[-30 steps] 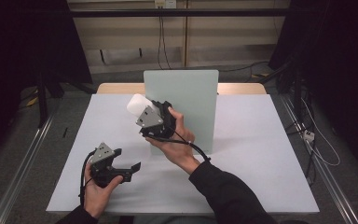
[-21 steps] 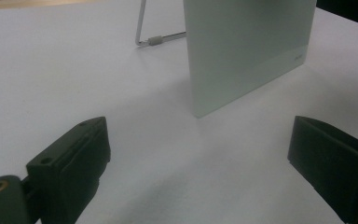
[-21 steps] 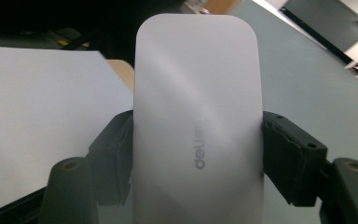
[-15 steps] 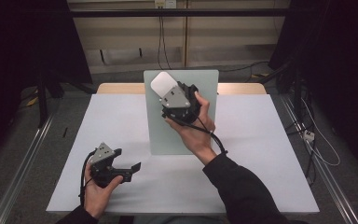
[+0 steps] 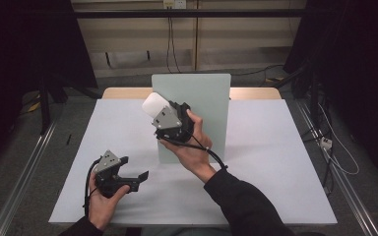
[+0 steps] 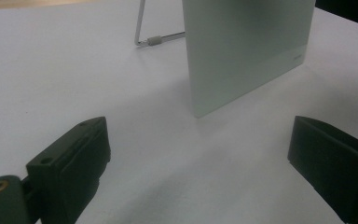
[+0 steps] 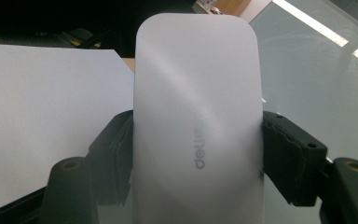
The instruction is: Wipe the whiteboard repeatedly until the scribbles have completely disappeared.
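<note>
A pale green board (image 5: pixel 206 98) stands upright at the middle of the white table (image 5: pixel 275 162). My right gripper (image 5: pixel 158 110) is raised in front of the board's left edge, shut on a white rounded block (image 5: pixel 154 103). In the right gripper view the block (image 7: pixel 196 116) carries grey "deli" lettering and sits between both pads (image 7: pixel 289 158), with the board (image 7: pixel 317 60) close behind it. My left gripper (image 5: pixel 134 168) rests low at the table's front left, open and holding nothing. The left gripper view has the board (image 6: pixel 242 51) ahead, beyond the spread jaws.
A bent wire stand (image 6: pixel 144 39) props the board from behind. A wooden strip (image 5: pixel 123 92) edges the table's far side. Metal rails (image 5: pixel 24 172) run along the floor on both sides, and cables (image 5: pixel 334 157) lie at the right.
The right gripper carried the white block up and right across the board's face, then came back left and a little down. The left gripper has stayed put.
</note>
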